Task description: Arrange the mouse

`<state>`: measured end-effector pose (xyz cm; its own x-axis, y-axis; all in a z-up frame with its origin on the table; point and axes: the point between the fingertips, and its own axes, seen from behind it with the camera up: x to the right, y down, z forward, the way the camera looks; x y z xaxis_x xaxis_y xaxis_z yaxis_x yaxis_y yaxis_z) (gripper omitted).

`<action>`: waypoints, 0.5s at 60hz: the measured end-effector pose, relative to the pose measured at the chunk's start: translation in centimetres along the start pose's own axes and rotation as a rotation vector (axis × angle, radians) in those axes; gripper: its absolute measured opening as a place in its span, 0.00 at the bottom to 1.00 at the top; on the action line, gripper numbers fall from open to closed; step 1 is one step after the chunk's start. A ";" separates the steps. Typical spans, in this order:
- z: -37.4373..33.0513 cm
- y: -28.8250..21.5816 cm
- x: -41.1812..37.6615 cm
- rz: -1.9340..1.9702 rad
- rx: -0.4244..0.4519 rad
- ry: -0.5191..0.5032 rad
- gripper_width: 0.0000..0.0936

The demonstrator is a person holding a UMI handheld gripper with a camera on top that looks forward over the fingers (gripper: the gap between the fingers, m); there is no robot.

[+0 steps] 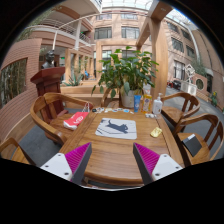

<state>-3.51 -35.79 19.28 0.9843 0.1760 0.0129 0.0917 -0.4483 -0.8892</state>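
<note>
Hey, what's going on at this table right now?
A handheld gripper hovers above the near edge of a wooden table, fingers open and holding nothing. Beyond them, mid-table, lies a grey mouse pad with what looks like a mouse on it. Bottles and a potted plant stand further back, with chairs around.

Camera rides the tongs, facing table.

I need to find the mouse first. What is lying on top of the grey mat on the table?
A white mouse appears to lie on the grey mat, beyond the open gripper. Whatever it covers of the mat is hidden.
</note>
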 end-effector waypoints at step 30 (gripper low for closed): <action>18.1 7.9 21.8 0.119 -0.157 0.144 0.91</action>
<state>15.97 -19.68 4.25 0.9999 -0.0086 -0.0128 -0.0154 -0.5912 -0.8064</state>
